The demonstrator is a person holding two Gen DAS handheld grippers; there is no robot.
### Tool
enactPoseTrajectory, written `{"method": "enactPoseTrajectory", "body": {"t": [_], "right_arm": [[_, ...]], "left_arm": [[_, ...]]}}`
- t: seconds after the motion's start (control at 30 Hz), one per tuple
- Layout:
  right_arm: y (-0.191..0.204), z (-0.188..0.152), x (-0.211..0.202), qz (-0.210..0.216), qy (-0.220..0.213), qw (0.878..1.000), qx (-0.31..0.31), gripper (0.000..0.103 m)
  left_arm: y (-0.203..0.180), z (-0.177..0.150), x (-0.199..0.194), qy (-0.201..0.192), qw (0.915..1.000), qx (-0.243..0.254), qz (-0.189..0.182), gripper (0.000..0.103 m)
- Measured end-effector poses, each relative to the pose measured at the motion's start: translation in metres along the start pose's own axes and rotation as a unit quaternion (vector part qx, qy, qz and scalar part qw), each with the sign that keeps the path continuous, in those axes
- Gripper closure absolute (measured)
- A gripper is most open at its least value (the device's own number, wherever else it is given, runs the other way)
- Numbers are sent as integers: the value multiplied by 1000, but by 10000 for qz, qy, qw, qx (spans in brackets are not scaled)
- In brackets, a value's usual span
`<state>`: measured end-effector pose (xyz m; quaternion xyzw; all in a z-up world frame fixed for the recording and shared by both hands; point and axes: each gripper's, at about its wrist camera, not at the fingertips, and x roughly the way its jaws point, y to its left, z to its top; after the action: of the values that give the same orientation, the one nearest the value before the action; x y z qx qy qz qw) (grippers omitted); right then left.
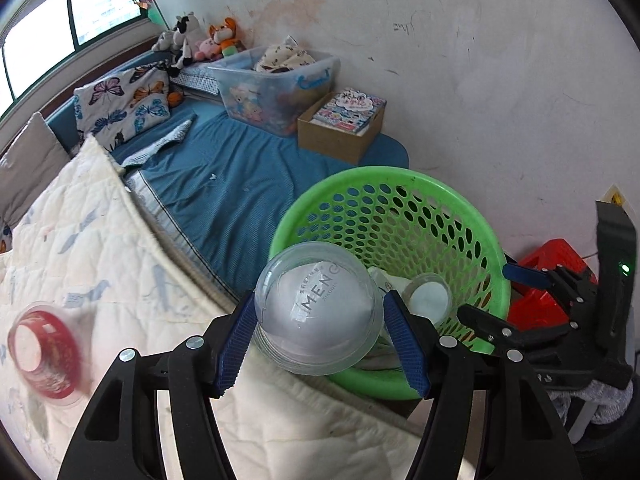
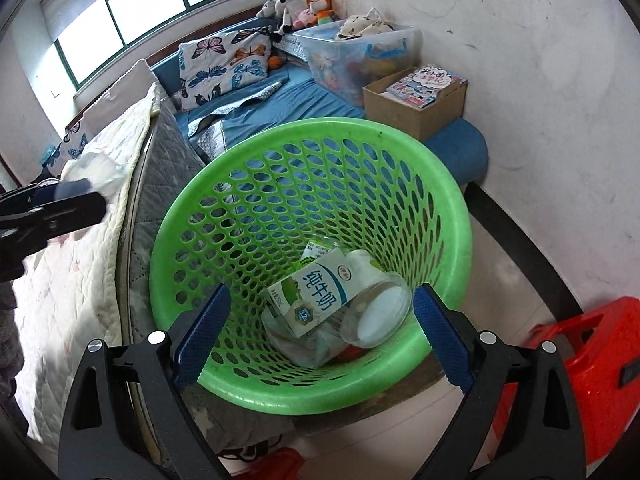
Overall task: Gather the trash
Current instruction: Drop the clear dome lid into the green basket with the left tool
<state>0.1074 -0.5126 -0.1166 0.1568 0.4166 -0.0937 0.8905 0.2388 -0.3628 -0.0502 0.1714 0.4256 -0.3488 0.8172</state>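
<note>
My left gripper is shut on a clear plastic cup with a white lining and a printed label, held over the quilt just beside the green mesh basket. Another clear cup lies inside the basket. A red cup sits blurred on the quilt at the left. In the right wrist view my right gripper stands open over the green mesh basket, with nothing between its pads. Below it lie a milk carton and a clear cup. The left gripper shows blurred at the left.
The basket stands between the bed and a scuffed white wall. A white quilt and blue sheet cover the bed. A clear storage box and a cardboard box of books sit at the back. A red stool is at the right.
</note>
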Motion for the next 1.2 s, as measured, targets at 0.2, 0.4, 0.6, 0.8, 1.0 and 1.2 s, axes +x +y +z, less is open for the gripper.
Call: {"method": "enactPoseTrajectory", "body": {"t": [0.2, 0.4, 0.6, 0.8, 1.0, 1.2], "right_arm": [[-2, -3, -6, 0, -74, 10000, 34, 11], [-3, -4, -10, 64, -105, 9999, 72, 11], [-2, -5, -11, 91, -105, 9999, 82, 11], [3, -6, -15, 111, -123, 9998, 57, 11], [15, -6, -22, 149, -198, 9997, -52, 11], [33, -7, -30, 270, -225, 9992, -209, 11]], "left_arm": [[-12, 6, 20, 174, 9998, 86, -24, 40], [-13, 8, 32, 276, 9996, 82, -69, 40], [-12, 6, 33, 257, 9996, 17, -153, 32], [-9, 1, 18, 90, 9997, -61, -233, 32], [-2, -10, -9, -116, 9997, -94, -190, 32], [18, -30, -38, -290, 9991, -267, -121, 32]]}}
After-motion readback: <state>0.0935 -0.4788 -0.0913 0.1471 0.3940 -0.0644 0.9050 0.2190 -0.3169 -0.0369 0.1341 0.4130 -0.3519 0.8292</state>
